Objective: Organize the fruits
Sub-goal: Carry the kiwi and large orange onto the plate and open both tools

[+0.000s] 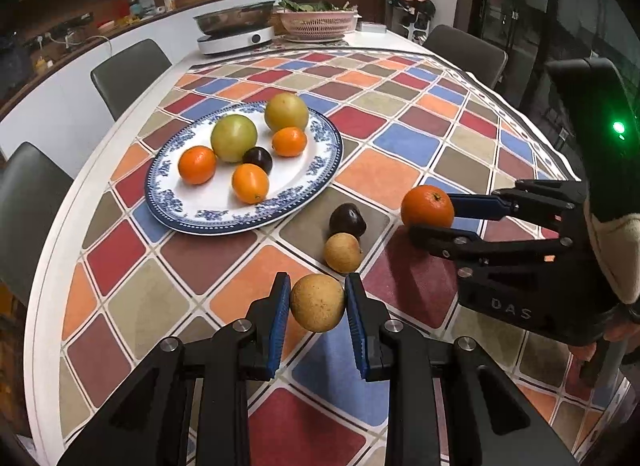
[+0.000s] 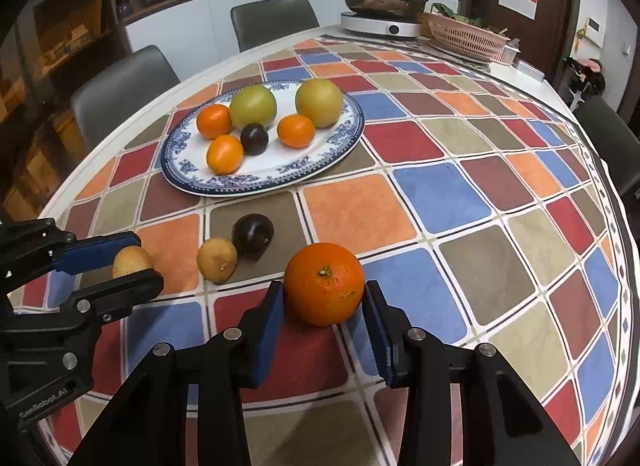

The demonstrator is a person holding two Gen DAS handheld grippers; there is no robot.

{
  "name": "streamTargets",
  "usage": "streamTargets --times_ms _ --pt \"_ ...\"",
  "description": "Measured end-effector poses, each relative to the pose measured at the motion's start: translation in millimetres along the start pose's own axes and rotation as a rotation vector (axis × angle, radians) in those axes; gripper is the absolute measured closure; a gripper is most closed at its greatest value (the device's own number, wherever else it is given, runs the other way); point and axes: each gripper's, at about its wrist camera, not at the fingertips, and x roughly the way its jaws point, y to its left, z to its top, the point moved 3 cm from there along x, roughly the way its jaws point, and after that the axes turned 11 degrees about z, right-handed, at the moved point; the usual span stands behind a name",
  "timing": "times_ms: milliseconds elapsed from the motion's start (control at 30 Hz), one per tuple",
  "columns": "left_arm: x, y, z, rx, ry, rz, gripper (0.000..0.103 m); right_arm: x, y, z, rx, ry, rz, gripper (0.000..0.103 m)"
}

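Observation:
My left gripper (image 1: pixel 317 284) is shut on a tan round fruit (image 1: pixel 317 303), held just above the cloth; it also shows in the right wrist view (image 2: pixel 132 260). My right gripper (image 2: pixel 324 292) is shut on an orange (image 2: pixel 324 284), which shows at the right in the left wrist view (image 1: pixel 427 206). A blue-and-white plate (image 1: pixel 324 169) (image 2: pixel 344 145) holds two green-yellow fruits, three small oranges and a dark plum. A second tan fruit (image 1: pixel 342 253) (image 2: pixel 217 259) and a dark plum (image 1: pixel 347 220) (image 2: pixel 253 234) lie on the cloth between the plate and the grippers.
A checkered tablecloth (image 1: pixel 400 137) covers the white table. At the far end stand an induction cooker with a pan (image 1: pixel 236 31) and a pink basket of greens (image 1: pixel 318 21). Grey chairs (image 1: pixel 130 73) line the table's left side.

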Motion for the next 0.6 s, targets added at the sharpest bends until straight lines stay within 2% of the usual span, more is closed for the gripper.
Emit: streamTargets --times_ms 300,600 --pt "-23.8 17.4 -0.3 -0.034 -0.038 -0.003 0.075 -33.2 24.2 4.4 -0.020 -0.059 0.004 0.062" --pt "-52.0 43.7 3.4 -0.077 -0.112 -0.005 0.075 -55.1 52.0 18.9 -0.025 -0.113 0.028 0.062"
